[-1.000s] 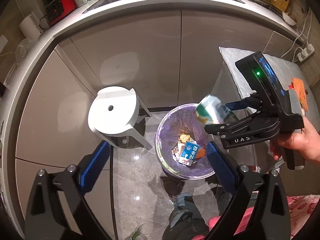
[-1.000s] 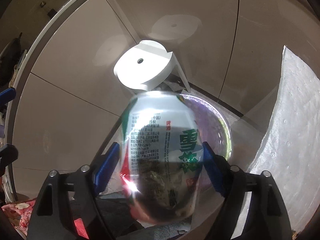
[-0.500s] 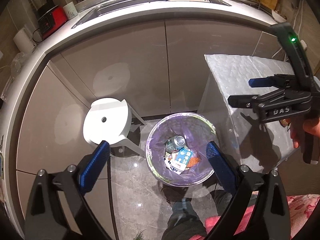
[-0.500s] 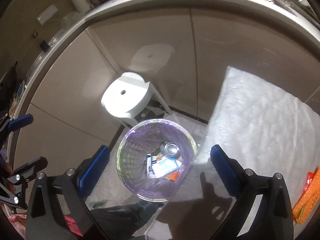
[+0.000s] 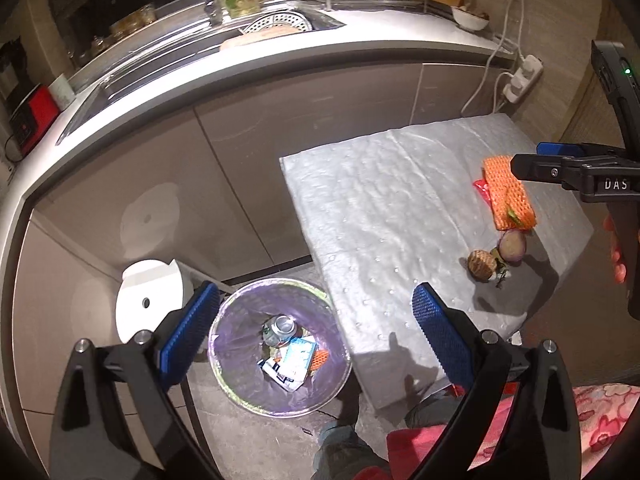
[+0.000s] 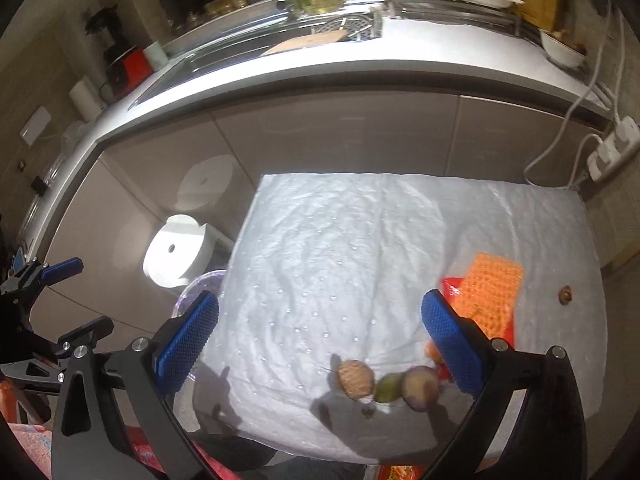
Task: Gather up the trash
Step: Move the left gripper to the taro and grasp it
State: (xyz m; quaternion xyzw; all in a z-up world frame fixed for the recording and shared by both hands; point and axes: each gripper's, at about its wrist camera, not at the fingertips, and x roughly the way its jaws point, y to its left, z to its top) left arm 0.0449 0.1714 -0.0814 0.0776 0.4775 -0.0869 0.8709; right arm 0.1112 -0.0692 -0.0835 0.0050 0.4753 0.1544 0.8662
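Observation:
A round bin with a purple liner (image 5: 256,396) stands on the floor left of the table; a drink can (image 5: 280,329), a carton and wrappers lie in it. On the white table cover (image 5: 384,208) lie an orange foam net (image 5: 508,196), a red wrapper (image 5: 481,191), a purple fruit piece (image 5: 512,245) and a brown scrap (image 5: 482,266). My left gripper (image 5: 316,336) is open and empty, high above the bin. My right gripper (image 6: 320,344) is open and empty above the table's near part, over the brown scrap (image 6: 355,379), a green bit (image 6: 389,387) and the purple piece (image 6: 420,388); the net (image 6: 490,294) lies behind.
A white round stool (image 5: 148,300) stands left of the bin, against grey cabinet fronts. The counter (image 5: 280,52) with sink, bottle and dishes runs behind. A power strip (image 5: 520,80) with cables hangs at the back right. A small brown bit (image 6: 565,295) lies at the table's right edge.
The right gripper opened over the bin and the can dropped in. Both grippers then rose and swung right; the right one now hangs over the table.

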